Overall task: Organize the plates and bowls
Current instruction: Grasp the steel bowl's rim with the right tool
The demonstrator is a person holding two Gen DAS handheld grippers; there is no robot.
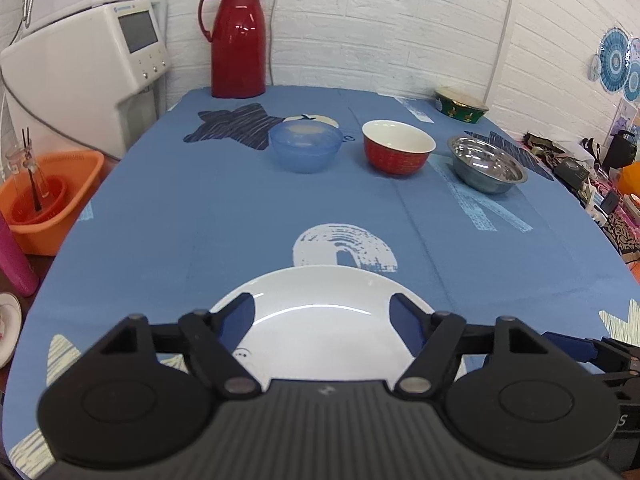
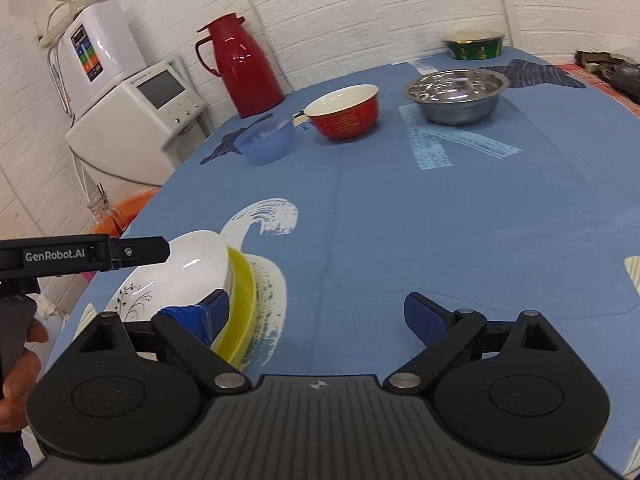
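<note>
Near the front edge of the table (image 1: 200, 208), the white plate (image 1: 320, 328) was seen stacked on a yellow plate (image 2: 240, 292). Over it the left gripper (image 1: 322, 320) was held with jaws spread wide, nothing pinched between them. The right gripper (image 2: 316, 316) was positioned just beside the stack — jaws likewise spread, its left fingertip (image 2: 214, 310) against the plates' edge. Toward the far edge three bowls were lined up well apart from the plates: a blue bowl (image 1: 306, 146), a red bowl (image 1: 398, 146) and a steel bowl (image 1: 486, 164) — with a red thermos (image 1: 238, 38) behind them.
</note>
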